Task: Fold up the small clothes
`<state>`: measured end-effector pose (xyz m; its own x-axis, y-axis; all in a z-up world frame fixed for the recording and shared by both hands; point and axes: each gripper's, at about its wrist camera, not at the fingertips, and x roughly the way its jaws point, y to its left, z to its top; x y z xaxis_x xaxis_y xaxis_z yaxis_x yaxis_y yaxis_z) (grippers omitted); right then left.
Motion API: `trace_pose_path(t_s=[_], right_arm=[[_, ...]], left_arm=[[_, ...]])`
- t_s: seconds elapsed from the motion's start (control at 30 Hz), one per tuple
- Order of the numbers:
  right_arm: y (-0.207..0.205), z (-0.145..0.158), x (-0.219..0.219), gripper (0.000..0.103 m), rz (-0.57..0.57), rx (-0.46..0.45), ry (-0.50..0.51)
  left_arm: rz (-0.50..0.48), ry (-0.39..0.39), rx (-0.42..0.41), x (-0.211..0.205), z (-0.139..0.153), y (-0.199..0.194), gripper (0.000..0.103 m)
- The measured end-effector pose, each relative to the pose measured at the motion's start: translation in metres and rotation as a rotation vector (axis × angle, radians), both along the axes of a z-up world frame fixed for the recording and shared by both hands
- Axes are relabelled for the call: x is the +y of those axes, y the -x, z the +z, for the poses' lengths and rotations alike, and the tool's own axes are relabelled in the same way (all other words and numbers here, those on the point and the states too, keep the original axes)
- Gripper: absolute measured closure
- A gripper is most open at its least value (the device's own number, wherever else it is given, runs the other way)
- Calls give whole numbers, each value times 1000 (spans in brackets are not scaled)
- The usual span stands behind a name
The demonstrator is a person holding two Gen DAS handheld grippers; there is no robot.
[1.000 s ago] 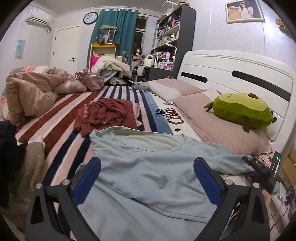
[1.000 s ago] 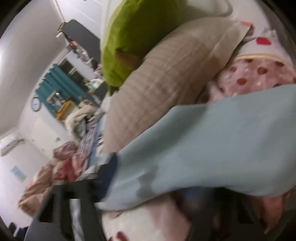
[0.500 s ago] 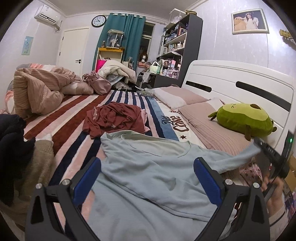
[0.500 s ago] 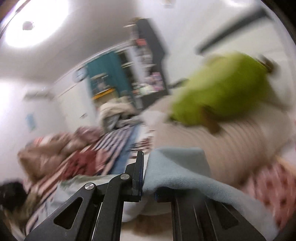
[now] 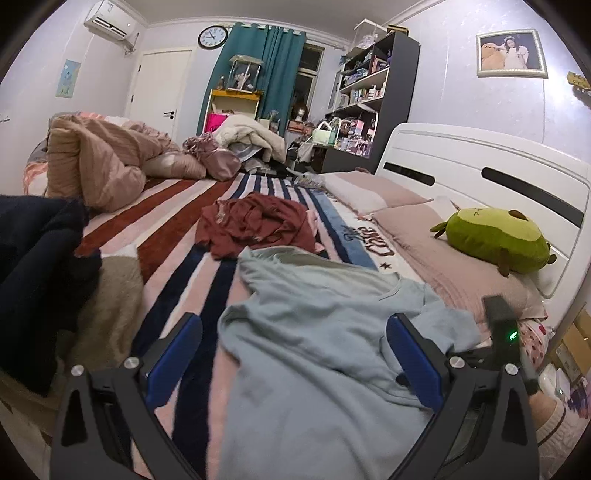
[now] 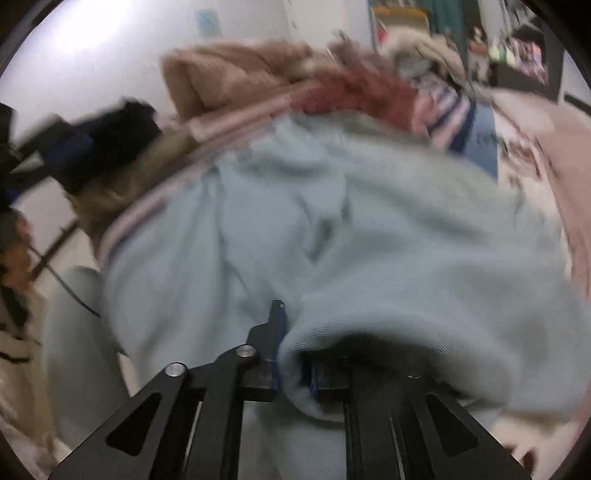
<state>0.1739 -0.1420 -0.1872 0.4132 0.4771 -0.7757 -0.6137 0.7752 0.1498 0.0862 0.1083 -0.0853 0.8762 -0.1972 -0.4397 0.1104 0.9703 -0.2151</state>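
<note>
Right hand-held gripper point(image 6: 291, 354) pinches the light-blue top's point(image 5: 317, 332) sleeve mid-fold on the bed point(image 5: 177, 236); left hand-held gripper point(image 5: 295, 354) hovers spread, probably pinning next.

home bedroom: bed w/ white headboard point(image 5: 491, 166), striped blanket point(image 5: 177, 206), pillows point(image 5: 443, 266), avocado plush point(image 5: 495, 238), teal curtains point(image 5: 258, 74), cluttered shelves point(image 5: 369, 96), wall clock point(image 5: 212, 36).

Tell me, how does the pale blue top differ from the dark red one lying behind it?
The pale blue top lies spread out, while the dark red top sits crumpled in a heap. The right gripper is shut on the blue top's edge; nothing touches the red one. The blue top covers more of the bed. Both rest on the striped blanket.
</note>
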Motion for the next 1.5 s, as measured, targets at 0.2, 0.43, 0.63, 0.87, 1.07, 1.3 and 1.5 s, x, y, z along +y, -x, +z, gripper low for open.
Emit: trace_pose_path(t_s=[0.2, 0.43, 0.63, 0.87, 1.07, 1.3, 1.5], right_arm=[[21, 29, -46, 38, -104, 24, -181], [34, 47, -161, 27, -477, -4, -233], [7, 3, -200, 28, -576, 117, -375], [-1, 7, -199, 97, -595, 60, -379], [12, 27, -185, 100, -530, 31, -427], [15, 75, -119, 101, -342, -35, -460], [19, 91, -29, 101, -119, 17, -482]], left_arm=[[23, 16, 8, 13, -2, 0, 4], [12, 13, 5, 4, -1, -5, 4], [-5, 2, 18, -13, 3, -8, 4], [0, -42, 18, -28, 9, -8, 4], [3, -35, 12, -27, 9, -8, 4], [39, -15, -18, -1, 9, 3, 4], [62, 19, -35, 40, 10, 18, 4]])
